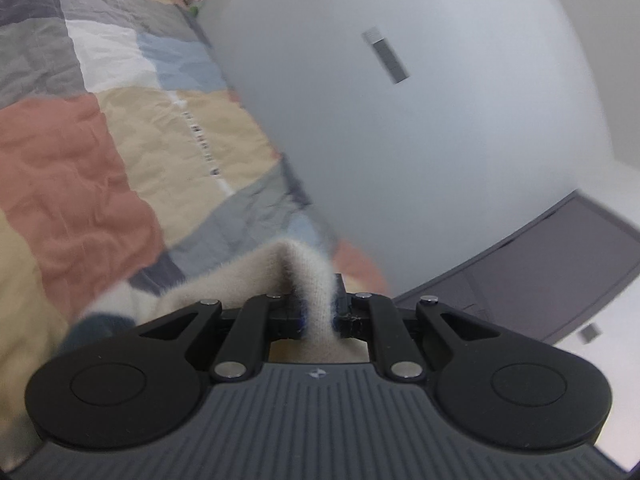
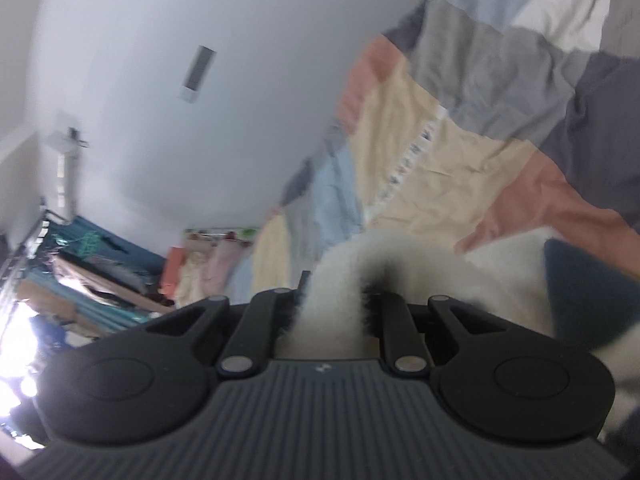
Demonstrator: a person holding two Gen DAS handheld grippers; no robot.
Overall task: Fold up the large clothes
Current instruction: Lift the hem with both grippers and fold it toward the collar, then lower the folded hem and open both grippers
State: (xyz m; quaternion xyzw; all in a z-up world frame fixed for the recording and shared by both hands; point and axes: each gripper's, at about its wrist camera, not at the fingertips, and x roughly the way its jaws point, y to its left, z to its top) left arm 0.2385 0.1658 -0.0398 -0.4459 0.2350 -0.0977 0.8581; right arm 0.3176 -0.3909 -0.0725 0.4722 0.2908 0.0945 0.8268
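Both tongs are clamped on one fuzzy cream sweater. Left tongs (image 1: pixel 318 314) pinch a folded ridge of the sweater (image 1: pixel 296 276), with the knit running off toward 8 o'clock, where a dark blue patch shows. Right tongs (image 2: pixel 332 312) pinch a thick cream roll, the rest of the sweater (image 2: pixel 516 276) trailing toward 3 o'clock with a teal patch. The sweater hangs just above the patchwork quilt (image 1: pixel 80 168) on the bed; the wall (image 1: pixel 400 120) fills the far side.

Risks, as judged: the pinches look shallow and bunched, so the fluffy knit could slip out of either pair mid-swing. Frames are blurred, which suggests fast motion, so the hem may land crooked or doubled under. Uneven pull between the hands could skew the fold line. Trailing cloth may drag and wrinkle the quilt.
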